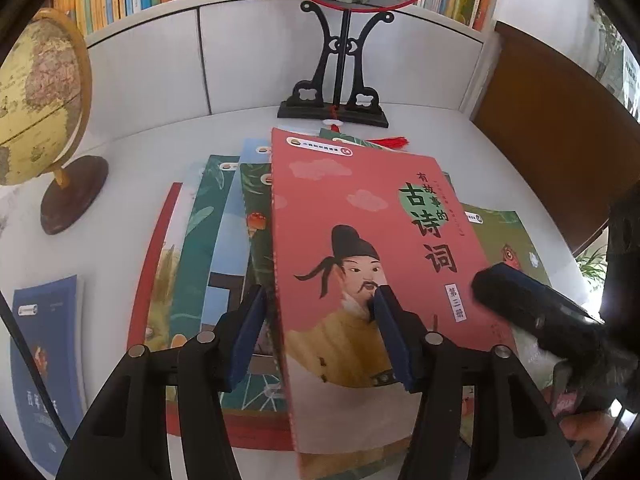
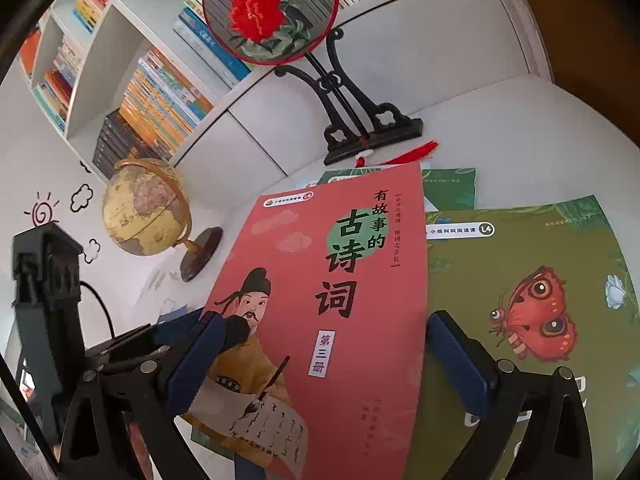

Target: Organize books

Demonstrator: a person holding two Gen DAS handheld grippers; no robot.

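Lying between both grippers' parted jaws: red book [image 1: 360, 240]; left gripper [image 1: 320, 340] half-spread, right gripper [image 2: 332, 360] wide, ungripped.

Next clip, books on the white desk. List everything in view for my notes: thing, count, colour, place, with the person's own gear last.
poetry book: one, salmon red, on top of the spread, between both pairs of fingers
butterfly book: one, olive green, under the poetry book's right edge
fanned books: several, green, blue, red, under the poetry book's left side
blue book: one, apart, near left of desk
globe: one, tan on brown base, far left
round fan: one, red flowers, on black stand at the back
desk: white
shelf books: many, mixed colours, behind
left gripper: black, blue pads, straddling the poetry book's left edge
right gripper: black, blue pads, wide open around the poetry book
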